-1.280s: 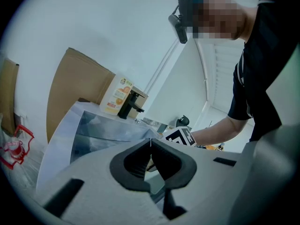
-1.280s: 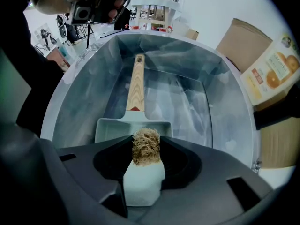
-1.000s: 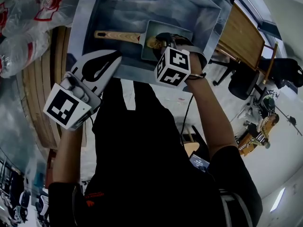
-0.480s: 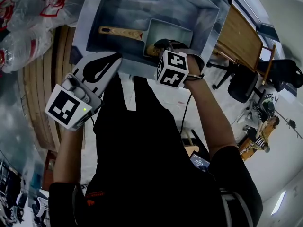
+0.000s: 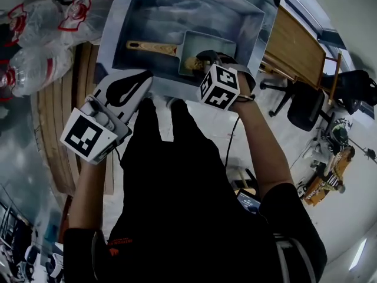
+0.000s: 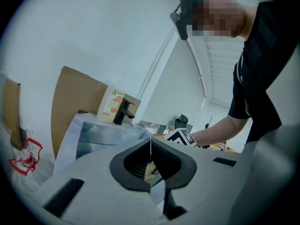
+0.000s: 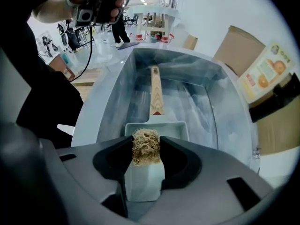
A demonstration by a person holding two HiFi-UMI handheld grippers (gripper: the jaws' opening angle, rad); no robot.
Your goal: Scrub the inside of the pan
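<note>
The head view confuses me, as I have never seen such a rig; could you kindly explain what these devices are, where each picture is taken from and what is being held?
There is no robot here. A person holds a two-jaw gripper in each hand, and each checkered marker cube is part of one. The head view looks steeply down from the person's head. The two gripper views look along each gripper's own jaws. In the grey metal sink lies a pale rectangular pan with a wooden handle. The right gripper is shut on a tan fibrous scrubber at the pan. The left gripper is shut and empty, near the sink's front rim.
</note>
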